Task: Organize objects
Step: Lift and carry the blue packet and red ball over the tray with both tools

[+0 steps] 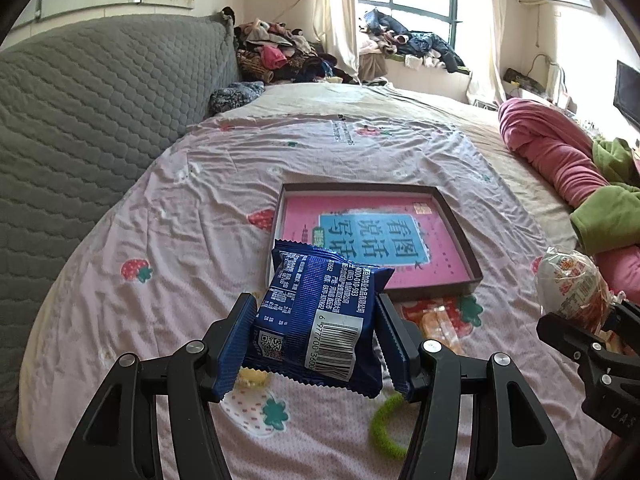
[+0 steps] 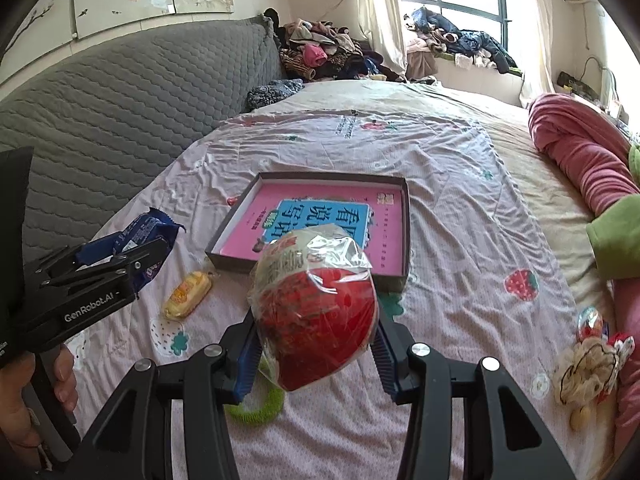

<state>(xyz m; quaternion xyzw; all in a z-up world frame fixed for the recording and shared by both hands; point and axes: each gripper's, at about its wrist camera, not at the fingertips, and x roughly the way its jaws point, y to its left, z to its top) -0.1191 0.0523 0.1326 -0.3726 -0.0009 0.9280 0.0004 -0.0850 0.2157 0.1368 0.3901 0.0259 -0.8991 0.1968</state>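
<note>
My left gripper (image 1: 316, 344) is shut on a blue snack packet (image 1: 320, 312) and holds it above the bed, just short of the near edge of a shallow dark box (image 1: 460, 220) that holds a pink book (image 1: 360, 228). My right gripper (image 2: 316, 356) is shut on a red snack bag in clear wrap (image 2: 316, 308), also held above the bed in front of the box (image 2: 406, 216). The left gripper with its blue packet (image 2: 136, 236) shows at the left of the right wrist view. The right gripper's bag (image 1: 572, 284) shows at the right of the left wrist view.
On the strawberry-print sheet (image 2: 460, 240) lie a small yellow snack (image 2: 188, 294), a green hair ring (image 2: 256, 410) and hair ties (image 2: 592, 364) at the right. A grey headboard (image 1: 80, 120) stands on the left. Pink and green bedding (image 1: 560, 160) lies on the right.
</note>
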